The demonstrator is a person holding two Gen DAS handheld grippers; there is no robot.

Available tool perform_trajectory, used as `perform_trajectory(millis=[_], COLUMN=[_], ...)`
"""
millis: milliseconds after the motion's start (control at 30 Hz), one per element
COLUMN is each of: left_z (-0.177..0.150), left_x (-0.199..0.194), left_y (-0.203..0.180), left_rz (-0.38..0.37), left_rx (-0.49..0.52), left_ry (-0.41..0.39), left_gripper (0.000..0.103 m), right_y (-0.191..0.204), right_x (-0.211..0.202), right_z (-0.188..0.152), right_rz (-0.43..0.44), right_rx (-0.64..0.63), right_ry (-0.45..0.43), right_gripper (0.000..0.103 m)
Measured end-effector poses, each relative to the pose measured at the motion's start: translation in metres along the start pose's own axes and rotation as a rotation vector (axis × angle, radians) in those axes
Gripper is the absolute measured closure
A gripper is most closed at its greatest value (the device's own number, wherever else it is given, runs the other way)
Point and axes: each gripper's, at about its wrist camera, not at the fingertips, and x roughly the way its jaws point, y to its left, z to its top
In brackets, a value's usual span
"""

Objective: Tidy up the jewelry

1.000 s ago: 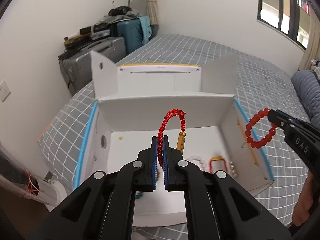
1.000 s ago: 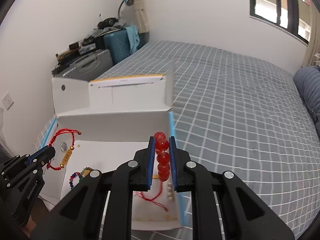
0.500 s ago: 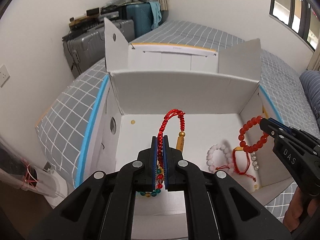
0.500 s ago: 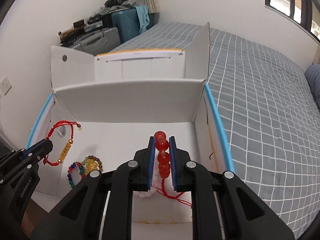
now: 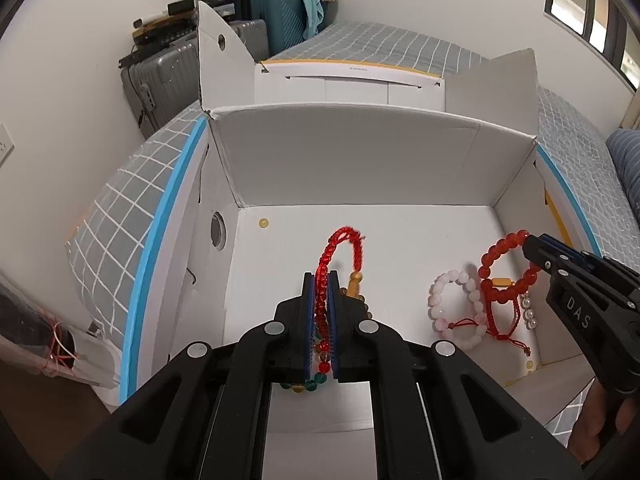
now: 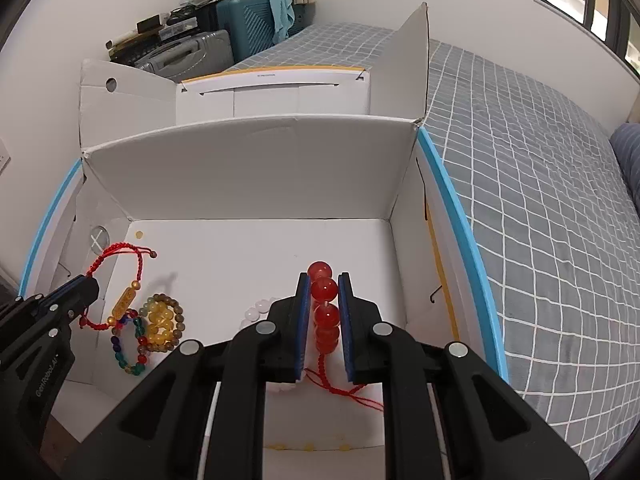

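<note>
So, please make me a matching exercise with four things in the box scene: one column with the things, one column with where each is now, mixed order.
Things
1. red cord bracelet
2. red bead bracelet
3. pink bead bracelet
4. multicolour bead bracelet

Places
A. lying on the floor of the white box, right part
B. held in the right claw
C. lying on the box floor, left part, beside the amber bead bracelet
D. held in the left claw

Pairs: 1-D, 2-B, 3-A, 4-C
</note>
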Motion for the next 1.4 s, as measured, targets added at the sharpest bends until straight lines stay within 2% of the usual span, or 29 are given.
perform_trajectory(millis=[133,200,267,333,367,400,500,567,700,1000,1100,1200,1400], left_z=[0.002,0.001,-0.001,-0.003,-0.004,-0.006,-0.014,-0.02,-0.037,-0.078,-0.09,-0.097,-0.102], left_x=[-0.004,-0.009,-0.019,-0.031,-0.038,-0.046,-0.065,-0.076,-0.093,-0.109,-0.105,-0.103,-0.101], left_y=[0.002,0.003,0.006,0.007,0.008,0.008,0.009,0.01,0.009,0.014,0.012,0.015,0.014], left_rz=[-0.006,-0.004,0.002,0.007,0.011,0.016,0.018,0.015,0.012,-0.06,-0.036,-0.03,-0.017], left_rx=[-0.014,-0.027,-0.049,-0.058,-0.062,-0.065,-0.066,-0.07,-0.07,-0.091,-0.068,-0.077,-0.073], left_ry=[-0.007,-0.016,-0.042,-0.072,-0.088,-0.105,-0.146,-0.168,-0.204,-0.219,-0.211,-0.207,-0.2], left_gripper=[0.092,0.076,0.063,0.052,0.042,0.037,0.027,0.02,0.007,0.006,0.006,0.006,0.006], right_y=[0.001,0.0,-0.001,-0.002,-0.002,-0.002,-0.003,-0.008,-0.016,-0.019,-0.018,-0.018,-0.02], right_x=[-0.01,-0.017,-0.03,-0.042,-0.049,-0.058,-0.077,-0.091,-0.112,-0.138,-0.141,-0.139,-0.135], right_z=[0.002,0.002,0.002,0.001,0.0,-0.003,-0.008,-0.015,-0.032,-0.079,-0.09,-0.099,-0.106], right_rz=[-0.024,-0.031,-0.05,-0.048,-0.045,-0.047,-0.054,-0.052,-0.057,-0.051,-0.062,-0.031,-0.028], right_rx=[-0.005,-0.007,-0.011,-0.018,-0.024,-0.032,-0.036,-0.019,0.001,0.018,0.015,0.018,0.03], right_ry=[-0.035,-0.055,-0.095,-0.127,-0.141,-0.164,-0.204,-0.231,-0.27,-0.297,-0.302,-0.275,-0.26], right_gripper=[0.088,0.08,0.063,0.053,0.045,0.041,0.029,0.016,0.009,0.008,0.008,0.008,0.008])
